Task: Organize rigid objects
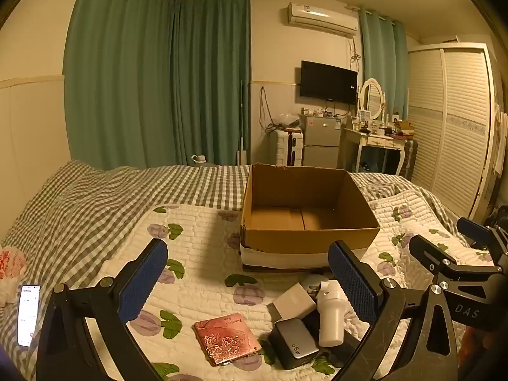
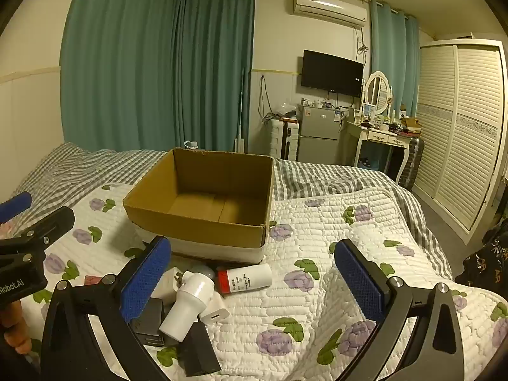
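Note:
An open, empty cardboard box [image 1: 309, 238] [image 2: 193, 222] stands on the flowered quilt [image 1: 197, 254] [image 2: 317, 285]. In front of it lies a pile of small objects: a pink rose-embossed case [image 1: 226, 338], a grey 65W charger [image 1: 295, 343], a white charger [image 1: 293, 300] [image 2: 214, 312], a white bottle [image 1: 330, 314] [image 2: 187, 306], black blocks [image 2: 149, 320], and a white tube with a red cap [image 2: 244, 278]. My left gripper [image 1: 250, 285] is open above the pile. My right gripper [image 2: 254, 279] is open, the pile at its left finger.
A lit phone [image 1: 28, 314] and a red-printed bag [image 1: 9, 266] lie at the bed's left edge. Checked bedding [image 1: 127, 190] lies behind the quilt. Fridge, dresser and wardrobe [image 2: 460, 127] stand beyond the bed.

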